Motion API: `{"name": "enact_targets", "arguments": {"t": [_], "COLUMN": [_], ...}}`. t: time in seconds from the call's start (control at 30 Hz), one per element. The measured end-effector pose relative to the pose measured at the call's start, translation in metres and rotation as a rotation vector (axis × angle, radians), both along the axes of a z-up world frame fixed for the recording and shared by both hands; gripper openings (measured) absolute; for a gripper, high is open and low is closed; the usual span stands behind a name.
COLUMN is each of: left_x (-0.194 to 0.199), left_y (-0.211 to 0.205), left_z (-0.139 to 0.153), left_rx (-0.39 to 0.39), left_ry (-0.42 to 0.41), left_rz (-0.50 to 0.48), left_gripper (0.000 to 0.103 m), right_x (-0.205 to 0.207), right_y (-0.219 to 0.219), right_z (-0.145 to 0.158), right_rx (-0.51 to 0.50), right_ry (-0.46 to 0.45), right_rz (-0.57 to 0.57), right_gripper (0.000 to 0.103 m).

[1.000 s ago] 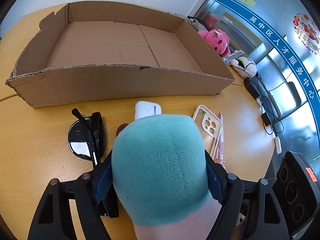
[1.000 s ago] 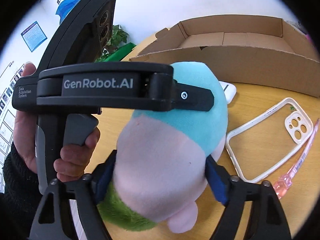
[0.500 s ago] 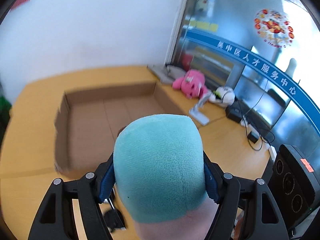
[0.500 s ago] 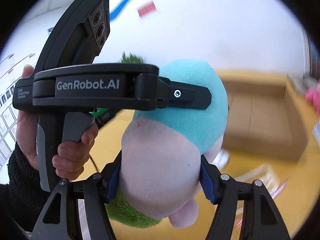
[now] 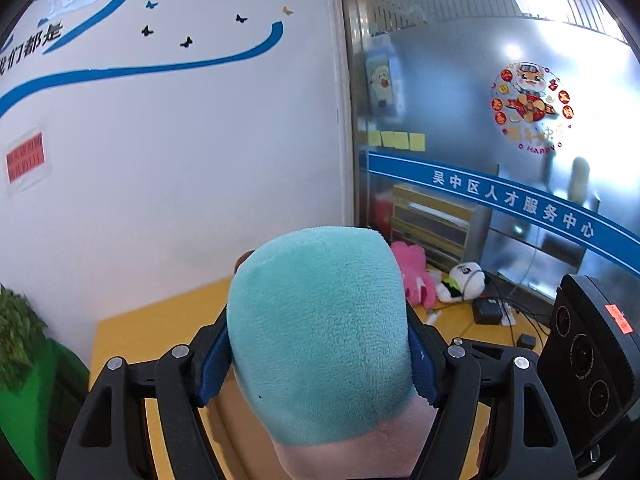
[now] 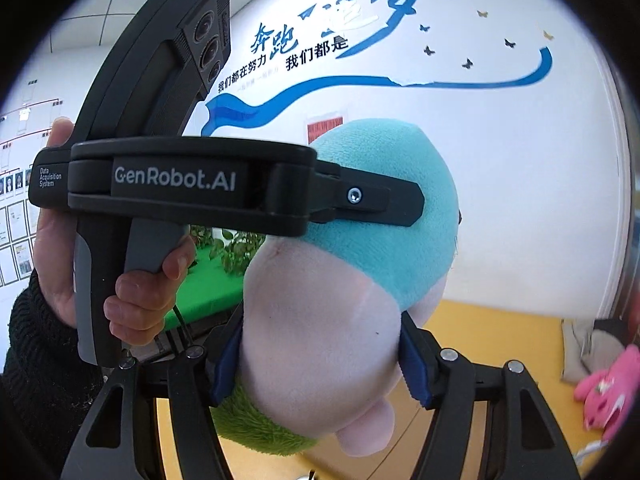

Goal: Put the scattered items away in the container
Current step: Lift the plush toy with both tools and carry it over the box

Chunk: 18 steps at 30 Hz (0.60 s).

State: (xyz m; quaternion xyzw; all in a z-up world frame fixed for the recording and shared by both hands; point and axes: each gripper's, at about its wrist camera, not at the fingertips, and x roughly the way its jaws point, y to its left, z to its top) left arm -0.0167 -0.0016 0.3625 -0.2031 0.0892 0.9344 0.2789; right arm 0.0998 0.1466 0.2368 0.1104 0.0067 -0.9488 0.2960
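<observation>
Gripping one plush toy (image 5: 320, 332), both claws (image 5: 320, 356) (image 6: 320, 364) press its sides.

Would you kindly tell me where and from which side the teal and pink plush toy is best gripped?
Grip the plush toy across its rounded body, pads squeezing opposite flanks from the sides. It is soft and bulging, so the left hand-held gripper clamps the teal end, the right hand-held gripper the pink.

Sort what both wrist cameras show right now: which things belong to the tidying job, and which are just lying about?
Job:
- teal and pink plush toy, clamped by both tongs
- left tongs
- right tongs

Lying about:
- pink plush on the far yellow table
- white plush beside it
- black adapter and cables
- green plant
</observation>
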Motion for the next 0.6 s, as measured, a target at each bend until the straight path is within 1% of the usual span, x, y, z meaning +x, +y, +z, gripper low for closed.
{"name": "enact_targets", "arguments": {"t": [0.1,0.13,0.23,0.33,0.43,0.47,0.5,0.53,0.6], "left_x": [-0.030,-0.039,-0.076,-0.119,-0.171,-0.193,-0.218,-0.237,-0.264], "left_y": [-0.004,-0.006,-0.011,-0.016,-0.020,-0.021,-0.024,-0.025,-0.023], "left_z": [0.023,0.027,0.032,0.027,0.009,0.000,-0.012,-0.023,-0.048], "left_rx": [-0.020,-0.031,-0.056,-0.068,-0.095,-0.101,-0.099,-0.096,-0.100], "left_ry": [-0.004,-0.004,-0.026,-0.064,-0.124,-0.166,-0.226,-0.267,-0.300], "left_rz": [0.026,0.033,0.065,0.082,0.101,0.111,0.129,0.144,0.154], "left_gripper": [0.078,0.078,0.078,0.078,0.078,0.078,0.078,0.079,0.078], "right_x": [-0.036,-0.047,-0.088,-0.128,-0.176,-0.193,-0.211,-0.225,-0.248], "right_y": [-0.007,-0.010,-0.018,-0.020,-0.020,-0.020,-0.021,-0.023,-0.025], "right_z": [0.020,0.025,0.033,0.034,0.023,0.017,0.009,0.001,-0.019], "right_rx": [-0.011,-0.014,-0.033,-0.045,-0.058,-0.065,-0.073,-0.077,-0.080], "right_ry": [-0.008,-0.016,-0.055,-0.101,-0.170,-0.206,-0.247,-0.277,-0.317], "right_rz": [0.020,0.027,0.052,0.064,0.086,0.088,0.082,0.071,0.045], "right_gripper": [0.065,0.065,0.065,0.065,0.065,0.065,0.065,0.065,0.065]}}
